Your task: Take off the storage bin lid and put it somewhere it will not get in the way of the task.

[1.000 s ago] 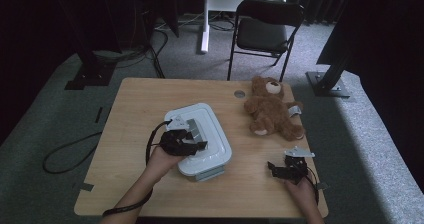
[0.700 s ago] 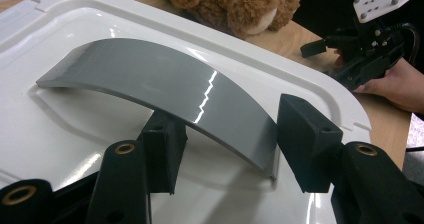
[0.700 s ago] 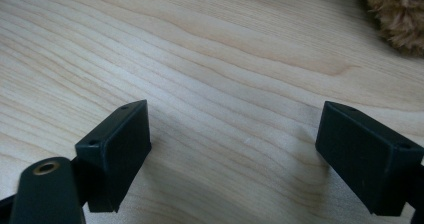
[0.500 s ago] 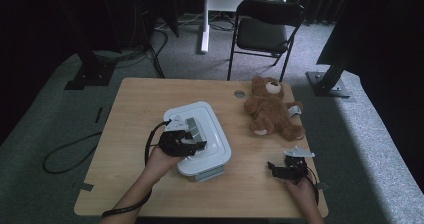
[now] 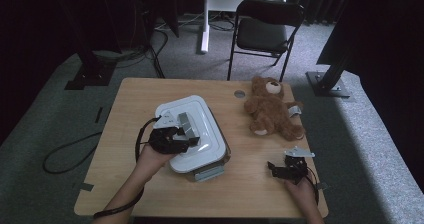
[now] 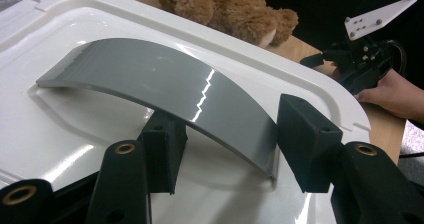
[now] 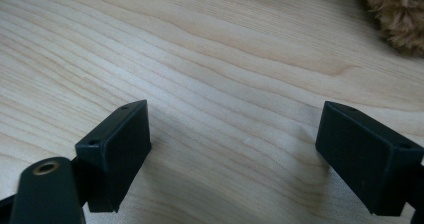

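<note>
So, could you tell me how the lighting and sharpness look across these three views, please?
High view: dim, dark surroundings, a brighter strip on the floor at right, the teddy bear soft. Left gripper view: bright glare streak on the grey handle and sheen on the white lid. Right gripper view: evenly lit wooden table, jaws casting soft shadows.

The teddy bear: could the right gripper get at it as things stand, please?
Probably yes: the right gripper is open, and only bare table lies between it and the teddy bear.
</note>
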`<move>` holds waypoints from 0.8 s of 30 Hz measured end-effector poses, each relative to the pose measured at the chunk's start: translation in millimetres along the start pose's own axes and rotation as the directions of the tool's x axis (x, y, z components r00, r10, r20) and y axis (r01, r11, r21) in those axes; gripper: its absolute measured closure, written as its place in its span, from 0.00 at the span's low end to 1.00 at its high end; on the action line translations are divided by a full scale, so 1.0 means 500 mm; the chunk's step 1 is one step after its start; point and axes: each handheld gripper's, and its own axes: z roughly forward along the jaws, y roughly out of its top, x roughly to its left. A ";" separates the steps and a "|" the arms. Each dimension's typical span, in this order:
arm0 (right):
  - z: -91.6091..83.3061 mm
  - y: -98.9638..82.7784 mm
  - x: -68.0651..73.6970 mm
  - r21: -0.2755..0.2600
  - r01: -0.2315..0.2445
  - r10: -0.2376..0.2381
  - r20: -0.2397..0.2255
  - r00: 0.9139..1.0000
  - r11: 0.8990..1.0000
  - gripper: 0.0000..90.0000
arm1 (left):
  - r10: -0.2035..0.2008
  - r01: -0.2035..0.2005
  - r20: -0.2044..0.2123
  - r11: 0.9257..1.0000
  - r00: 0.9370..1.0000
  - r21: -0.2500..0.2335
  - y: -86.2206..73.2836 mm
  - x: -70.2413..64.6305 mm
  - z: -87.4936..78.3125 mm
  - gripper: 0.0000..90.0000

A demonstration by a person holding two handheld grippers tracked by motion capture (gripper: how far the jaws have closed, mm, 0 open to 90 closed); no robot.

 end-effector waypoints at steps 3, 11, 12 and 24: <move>0.000 0.000 0.000 0.000 -0.001 0.001 0.000 1.000 1.000 0.15 | 0.003 -0.003 -0.014 1.000 1.000 -0.002 0.000 0.004 -0.012 0.53; 0.000 0.000 0.000 0.001 0.000 0.000 0.000 1.000 1.000 0.15 | 0.004 -0.004 -0.036 1.000 0.999 -0.004 -0.003 0.015 -0.039 0.53; 0.000 0.000 0.000 0.001 -0.001 0.001 0.000 1.000 1.000 0.15 | 0.002 -0.003 -0.039 1.000 0.999 -0.008 -0.004 0.017 -0.043 0.53; 0.000 0.000 0.000 -0.001 -0.001 0.001 0.001 1.000 1.000 0.15 | -0.010 0.009 -0.079 1.000 0.997 -0.014 -0.015 0.036 -0.084 0.53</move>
